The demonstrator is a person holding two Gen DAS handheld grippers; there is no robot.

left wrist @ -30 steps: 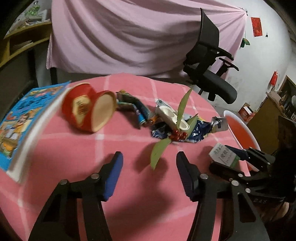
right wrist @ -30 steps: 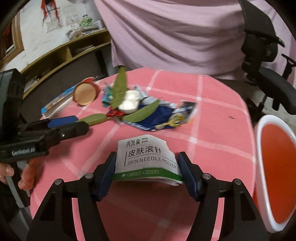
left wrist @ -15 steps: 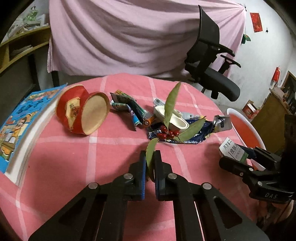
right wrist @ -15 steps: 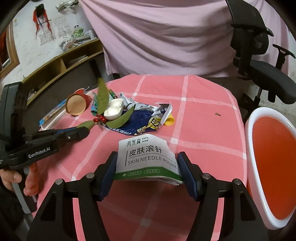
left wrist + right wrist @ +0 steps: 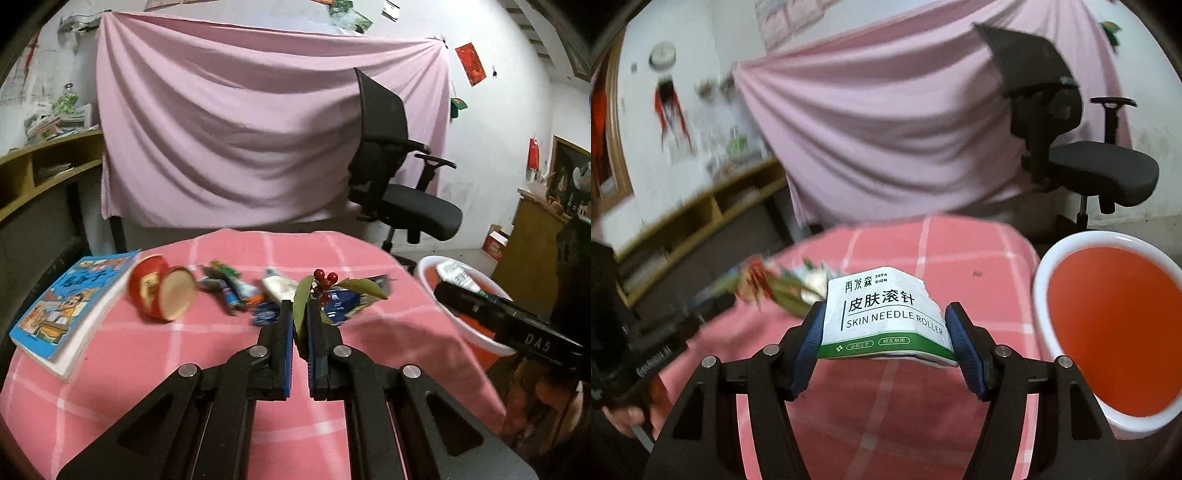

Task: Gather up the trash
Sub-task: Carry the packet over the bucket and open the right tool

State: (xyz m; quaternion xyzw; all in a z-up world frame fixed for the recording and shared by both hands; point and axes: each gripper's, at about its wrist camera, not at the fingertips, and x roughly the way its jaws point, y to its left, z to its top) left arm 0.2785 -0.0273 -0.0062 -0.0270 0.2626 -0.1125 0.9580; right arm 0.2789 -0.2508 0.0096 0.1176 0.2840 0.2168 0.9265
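Observation:
My left gripper (image 5: pixel 300 314) is shut on a green leaf of a sprig with red berries (image 5: pixel 325 282) and holds it above the pink checked table (image 5: pixel 147 369). My right gripper (image 5: pixel 884 328) is shut on a white and green "Skin Needle Roller" packet (image 5: pixel 886 314), held above the table's right side next to the white-rimmed orange bin (image 5: pixel 1115 332). In the left wrist view the right gripper (image 5: pixel 506 325) holds the packet (image 5: pixel 458 277) over the bin (image 5: pixel 476 332). Wrappers (image 5: pixel 236 291) and a blue packet (image 5: pixel 343 310) lie on the table.
A red round tin (image 5: pixel 162 291) lies on its side at the left, beside a blue picture book (image 5: pixel 70 302). A black office chair (image 5: pixel 399 177) stands behind the table before a pink curtain. Wooden shelves (image 5: pixel 44 166) run along the left.
My left gripper closed on the leaf and lifted the sprig off the table. My right gripper rose with the packet and moved toward the bin.

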